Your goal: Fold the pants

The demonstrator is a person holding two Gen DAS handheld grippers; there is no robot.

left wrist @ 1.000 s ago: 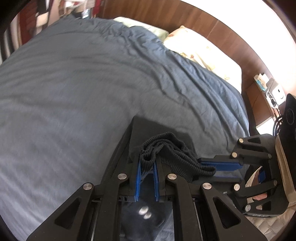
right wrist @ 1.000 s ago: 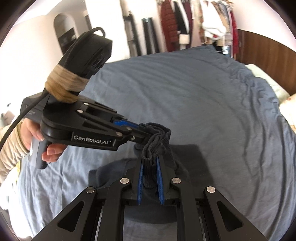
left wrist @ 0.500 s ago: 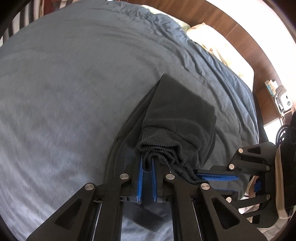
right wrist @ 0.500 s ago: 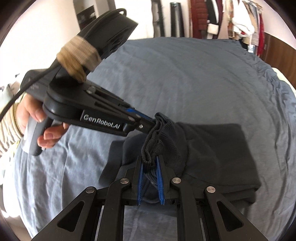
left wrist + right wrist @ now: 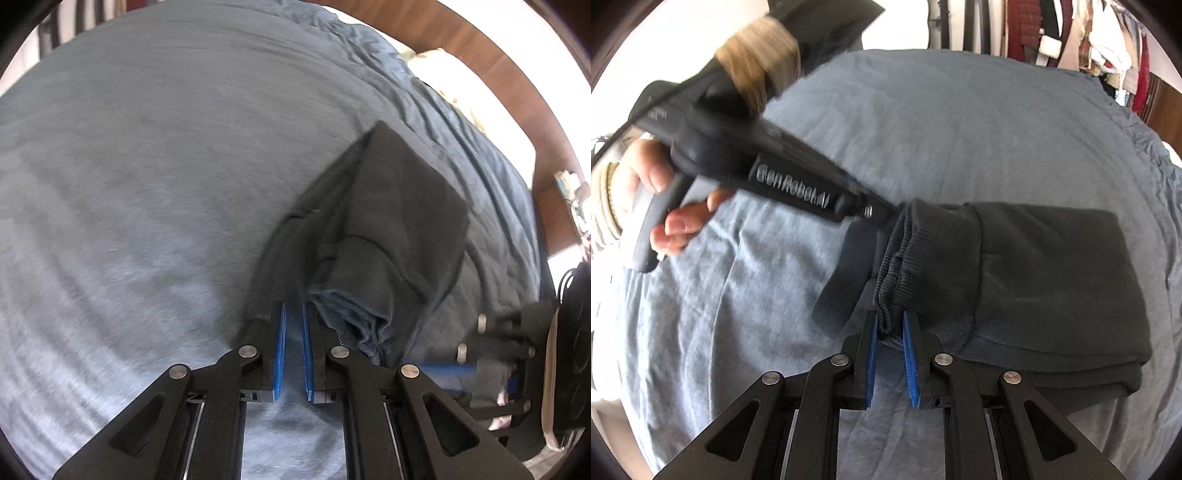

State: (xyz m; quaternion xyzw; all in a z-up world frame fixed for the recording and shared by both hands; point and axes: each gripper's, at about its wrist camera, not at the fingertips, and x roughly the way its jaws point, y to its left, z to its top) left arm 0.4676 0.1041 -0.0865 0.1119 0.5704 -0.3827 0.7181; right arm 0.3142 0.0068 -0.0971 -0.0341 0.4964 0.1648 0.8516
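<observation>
Dark grey pants (image 5: pixel 1045 280) lie folded on the blue-grey bed cover (image 5: pixel 960 129), their ribbed band (image 5: pixel 894 266) bunched at the near edge. My right gripper (image 5: pixel 890 319) is shut on the lower end of that band. My left gripper (image 5: pixel 886 216), held by a hand (image 5: pixel 676 221), reaches in from the left, its tip at the band's far end. In the left wrist view the pants (image 5: pixel 399 214) stretch away from my left gripper (image 5: pixel 293 308). Its pads are nearly together with dark cloth at the tips. The right gripper (image 5: pixel 439 369) is a blur at the right edge.
Pale pillows (image 5: pixel 439 70) and a wooden headboard (image 5: pixel 517 96) lie past the pants at the bed's head. A bedside stand with small items (image 5: pixel 576 192) is at the far right. Hanging clothes (image 5: pixel 1089 40) line the wall beyond the bed.
Both grippers have sunk toward the bed with the ribbed band still between their pads. The pants, bunched and hanging before, now lie spread flat in a fold on the cover.
</observation>
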